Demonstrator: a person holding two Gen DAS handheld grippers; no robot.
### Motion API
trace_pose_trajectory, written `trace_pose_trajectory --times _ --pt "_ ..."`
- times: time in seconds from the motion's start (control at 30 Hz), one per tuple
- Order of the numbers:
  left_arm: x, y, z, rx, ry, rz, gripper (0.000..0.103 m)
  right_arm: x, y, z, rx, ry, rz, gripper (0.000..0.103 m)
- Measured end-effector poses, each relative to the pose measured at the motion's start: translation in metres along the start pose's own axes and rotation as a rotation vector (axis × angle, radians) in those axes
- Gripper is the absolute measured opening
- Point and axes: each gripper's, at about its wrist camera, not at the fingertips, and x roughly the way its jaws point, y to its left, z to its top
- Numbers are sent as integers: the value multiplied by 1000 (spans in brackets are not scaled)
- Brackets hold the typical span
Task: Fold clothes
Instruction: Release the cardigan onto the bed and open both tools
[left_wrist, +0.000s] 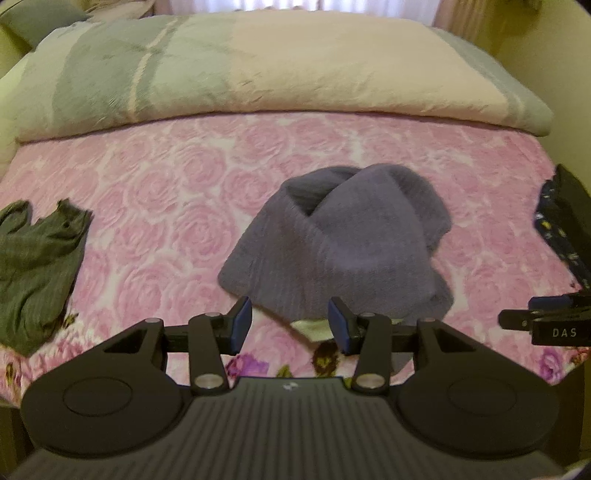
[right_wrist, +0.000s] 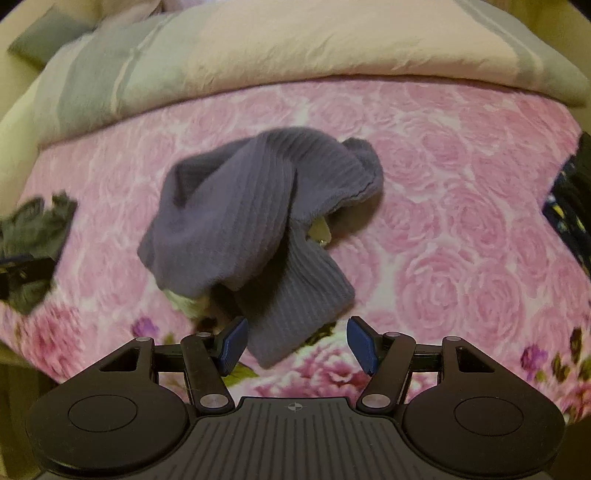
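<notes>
A crumpled purple-grey ribbed knit garment (left_wrist: 340, 236) lies in a heap on the pink rose-patterned bed cover (left_wrist: 166, 206). My left gripper (left_wrist: 291, 325) hangs open over the heap's near edge, blue pads apart, nothing between them. In the right wrist view the same garment (right_wrist: 251, 221) trails a sleeve toward my right gripper (right_wrist: 295, 343), which is open above the sleeve's end; the pads do not press on it. A pale item (right_wrist: 188, 304) peeks from under the heap. The right gripper's side shows at the right edge of the left wrist view.
A dark green garment (left_wrist: 33, 266) lies crumpled at the bed's left edge. A dark patterned cloth (left_wrist: 554, 229) sits at the right edge. A folded beige and grey-green duvet (left_wrist: 258, 70) spans the far side of the bed. Bare rose cover surrounds the heap.
</notes>
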Motion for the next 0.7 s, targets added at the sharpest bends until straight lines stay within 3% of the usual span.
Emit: trace_pose_trajectory --times 0.23,0.47,0.7 --pt "21 17 -18 12 28 47 41 42 12 -18 -194 -3 -55 63" --pt "64 39 -29 110 27 -11 41 98 40 -46 -173 7 -46 63" --pt "128 55 -44 287 5 -64 41 177 82 -70 -278 -43 -184 63"
